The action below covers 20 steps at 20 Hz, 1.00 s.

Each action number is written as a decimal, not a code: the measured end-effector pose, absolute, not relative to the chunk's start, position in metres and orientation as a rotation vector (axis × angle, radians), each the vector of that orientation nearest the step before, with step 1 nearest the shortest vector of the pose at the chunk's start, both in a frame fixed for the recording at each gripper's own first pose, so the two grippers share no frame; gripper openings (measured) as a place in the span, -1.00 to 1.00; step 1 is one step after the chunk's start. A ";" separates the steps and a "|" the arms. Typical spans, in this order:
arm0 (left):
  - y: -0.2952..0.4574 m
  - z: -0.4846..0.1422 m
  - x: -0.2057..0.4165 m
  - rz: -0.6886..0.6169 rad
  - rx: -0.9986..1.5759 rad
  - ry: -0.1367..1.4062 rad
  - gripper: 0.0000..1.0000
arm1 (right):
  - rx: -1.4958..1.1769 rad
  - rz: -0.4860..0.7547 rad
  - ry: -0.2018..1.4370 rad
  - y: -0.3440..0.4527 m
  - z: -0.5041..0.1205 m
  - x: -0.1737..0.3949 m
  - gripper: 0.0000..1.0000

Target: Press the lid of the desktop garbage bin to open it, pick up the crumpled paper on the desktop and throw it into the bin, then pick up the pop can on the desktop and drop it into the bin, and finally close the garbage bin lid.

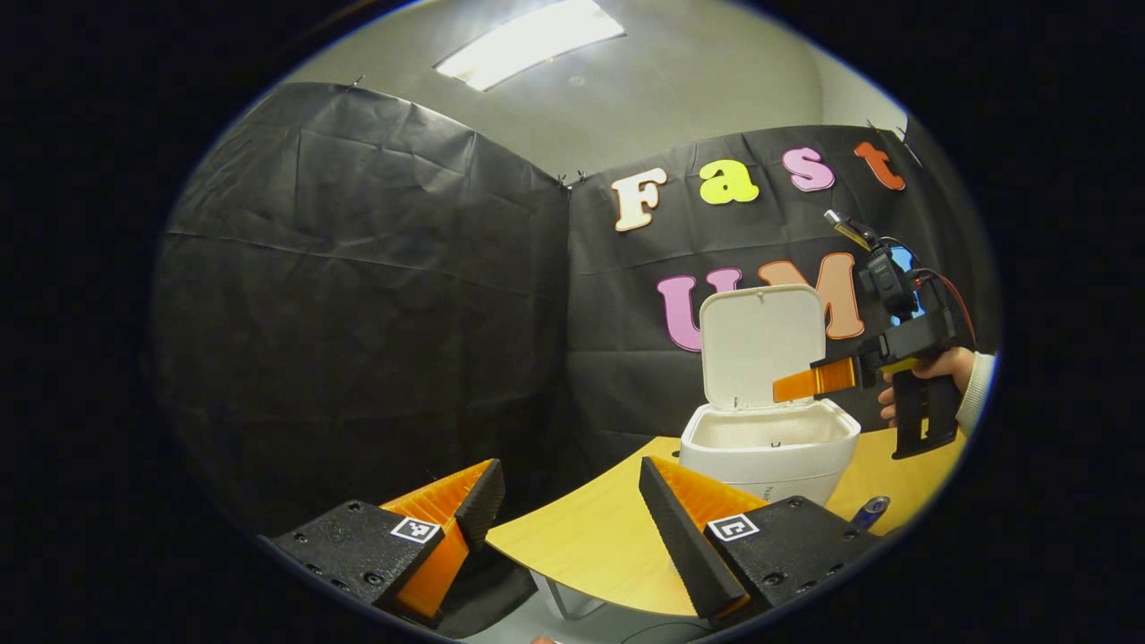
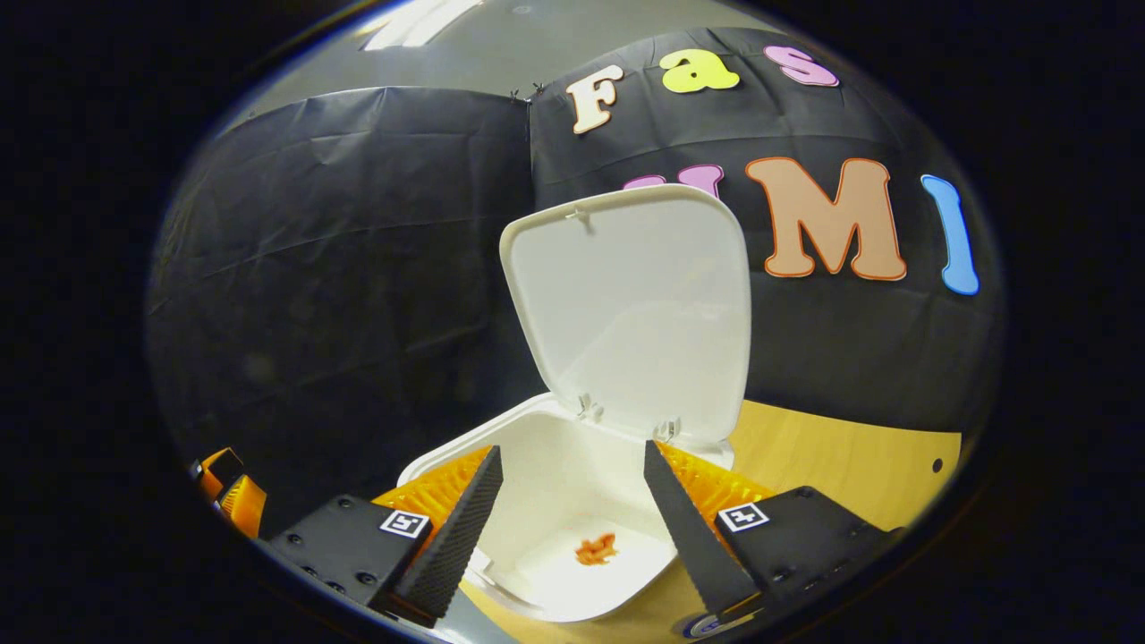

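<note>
Your left gripper [image 1: 572,501] hangs low at the near edge of the table [image 1: 590,546], its fingers spread wide with nothing between them, only bare tabletop ahead. The table's curved front edge runs just under those fingers, and the strip of wood between them and the bin [image 1: 767,452] is open.

The bin stands on the table ahead and to the right in the left gripper view, its lid [image 1: 760,344] tipped up and back, nearly upright against the booth wall. Your right gripper [image 1: 809,380] is held out over the bin's open mouth from the right, with your hand [image 1: 930,371] around its grip and a pale sleeve [image 1: 977,389] behind it. From this side its fingers overlap, so you cannot tell there how they stand.

The right gripper view settles it: the right gripper [image 2: 572,501] has its fingers wide apart and holds nothing, poised above the bin [image 2: 537,438] and looking down into it. At the bottom of the bin lies a small orange scrap [image 2: 596,548] (too small to say what it is). The lid [image 2: 631,304] rises straight ahead, its hinge just beyond the fingertips. To the right of the bin a stretch of table [image 2: 841,474] lies open up to the wall.

Near the right edge of the left gripper view, beside the bin's base, a blue object [image 1: 870,512] peeks out; it is partly hidden.
</note>
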<state>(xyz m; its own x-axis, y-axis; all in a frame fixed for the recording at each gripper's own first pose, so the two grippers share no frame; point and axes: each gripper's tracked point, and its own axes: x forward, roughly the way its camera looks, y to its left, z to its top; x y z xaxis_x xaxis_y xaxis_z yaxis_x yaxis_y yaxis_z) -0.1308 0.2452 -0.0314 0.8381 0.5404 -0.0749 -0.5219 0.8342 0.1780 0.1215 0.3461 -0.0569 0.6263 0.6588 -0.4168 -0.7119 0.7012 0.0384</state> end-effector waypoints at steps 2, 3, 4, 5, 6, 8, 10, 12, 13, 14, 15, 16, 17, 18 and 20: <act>0.236 -0.025 -0.122 0.530 0.160 0.106 0.85 | -0.108 0.776 0.391 0.340 -0.046 0.126 0.98; 0.228 -0.021 -0.115 0.502 0.163 0.093 0.87 | -0.104 0.760 0.372 0.333 -0.039 0.128 0.92; 0.219 -0.017 -0.104 0.464 0.165 0.077 0.84 | -0.102 0.736 0.356 0.322 -0.033 0.131 0.90; 0.207 -0.012 -0.093 0.421 0.163 0.064 0.84 | -0.100 0.708 0.338 0.308 -0.027 0.134 0.97; 0.194 -0.010 -0.081 0.370 0.158 0.049 0.87 | -0.095 0.674 0.320 0.291 -0.020 0.136 0.97; 0.161 0.001 -0.052 0.252 0.140 0.010 0.89 | -0.086 0.597 0.290 0.251 -0.008 0.141 0.97; 0.122 0.011 -0.027 0.125 0.117 -0.032 0.84 | -0.084 0.498 0.272 0.203 -0.003 0.142 0.97; 0.077 0.014 -0.006 -0.011 0.094 -0.061 0.84 | -0.080 0.390 0.263 0.152 0.001 0.139 0.97; 0.054 0.009 0.004 -0.076 0.082 -0.059 0.87 | -0.070 0.336 0.264 0.128 0.003 0.135 0.89; 0.033 0.002 0.012 -0.140 0.068 -0.049 0.84 | -0.055 0.286 0.270 0.103 0.003 0.130 0.97; 0.009 -0.007 0.018 -0.201 0.052 -0.034 0.84 | -0.030 0.243 0.273 0.083 0.005 0.122 0.97; -0.012 -0.018 0.021 -0.259 0.036 -0.015 0.86 | -0.001 0.199 0.274 0.062 0.006 0.114 0.97; -0.033 -0.031 0.024 -0.314 0.022 0.011 0.87 | 0.023 0.153 0.275 0.042 0.007 0.107 0.97; -0.050 -0.047 0.025 -0.357 0.018 0.039 0.87 | 0.041 0.106 0.273 0.023 0.007 0.099 0.97; -0.073 -0.075 0.026 -0.414 0.032 0.079 0.87 | 0.056 0.018 0.264 -0.010 0.007 0.084 0.97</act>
